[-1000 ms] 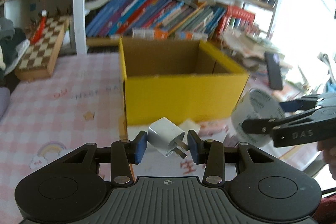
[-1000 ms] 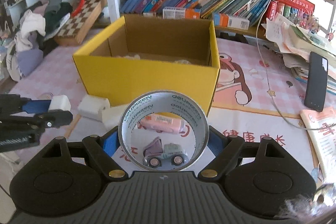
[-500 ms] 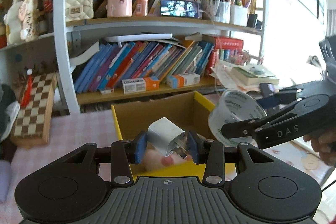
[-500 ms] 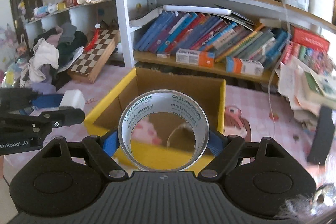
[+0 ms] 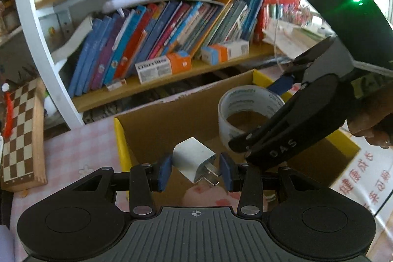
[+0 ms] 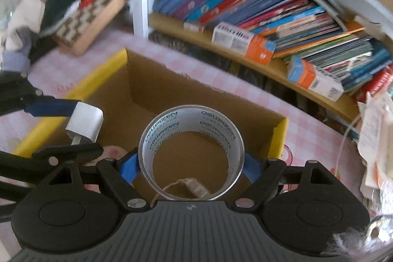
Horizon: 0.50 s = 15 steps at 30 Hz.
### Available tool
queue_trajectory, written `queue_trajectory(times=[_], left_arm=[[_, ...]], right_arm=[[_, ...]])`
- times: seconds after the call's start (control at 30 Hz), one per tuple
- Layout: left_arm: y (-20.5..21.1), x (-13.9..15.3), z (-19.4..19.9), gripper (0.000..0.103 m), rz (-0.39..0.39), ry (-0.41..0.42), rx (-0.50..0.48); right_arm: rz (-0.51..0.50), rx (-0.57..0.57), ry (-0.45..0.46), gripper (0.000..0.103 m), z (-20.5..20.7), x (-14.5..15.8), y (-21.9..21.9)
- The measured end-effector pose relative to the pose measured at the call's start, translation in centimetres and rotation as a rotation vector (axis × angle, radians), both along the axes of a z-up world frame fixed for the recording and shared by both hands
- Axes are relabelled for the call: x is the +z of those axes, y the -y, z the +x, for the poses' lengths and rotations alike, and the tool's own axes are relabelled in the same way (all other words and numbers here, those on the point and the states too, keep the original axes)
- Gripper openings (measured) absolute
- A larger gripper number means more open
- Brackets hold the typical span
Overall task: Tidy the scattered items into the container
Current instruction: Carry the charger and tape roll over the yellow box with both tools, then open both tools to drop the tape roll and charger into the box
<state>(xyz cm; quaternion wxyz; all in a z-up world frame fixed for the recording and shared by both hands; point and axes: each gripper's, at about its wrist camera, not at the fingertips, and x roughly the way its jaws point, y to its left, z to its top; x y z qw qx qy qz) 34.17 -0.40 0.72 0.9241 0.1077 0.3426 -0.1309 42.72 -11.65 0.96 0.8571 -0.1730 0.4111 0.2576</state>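
Your left claw is clamped on the white plug adapter, held tilted with its prongs pointing down and toward you. Your right claw is clamped across the tape roll, whose open ring faces forward so you see the box floor through it. Both loads hang above the open mouth of the yellow box, the container for this tidy-up, so the relation that matters is straight down: the brown floor lies under each claw, not off to a side.

The adapter sits over the near-left part of the opening, close to the left wall. The roll sits further right and deeper in, and in the left wrist view the right claw crosses just beside and above your left one, so the two tools are crowded together.

Something pale pink and a short cord end already lie on the floor inside. The opening is wide, with free floor at the far side. If you release, I judge both would land inside, though the roll could tip or roll against a wall; mind the near left rim with the adapter.
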Motion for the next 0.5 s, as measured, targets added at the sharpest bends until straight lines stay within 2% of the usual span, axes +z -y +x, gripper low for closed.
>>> queue_trajectory(times=[0.2, 0.33, 0.37, 0.4, 0.5], left_arm=[[0.5, -1.3, 2.4, 0.041, 0.048, -0.066, 0.003], [0.8, -2.1, 3.6, 0.041, 0.077, -0.106, 0.001], [0.8, -2.2, 3.7, 0.041, 0.079, -0.11, 0.0], [0.8, -2.3, 3.8, 0.037, 0.08, -0.114, -0.002], [0.9, -2.3, 4.1, 0.037, 0.087, -0.115, -0.003]], right_arm=[[-0.035, 0.019, -0.078, 0.082, 3.1, -2.4, -0.4], [-0.066, 0.043, -0.085, 0.082, 3.8, -3.4, -0.7], [-0.07, 0.048, -0.081, 0.082, 3.9, -3.5, -0.8], [-0.071, 0.05, -0.079, 0.082, 4.0, -3.5, -0.8], [-0.074, 0.054, -0.071, 0.083, 4.2, -3.6, -1.0]])
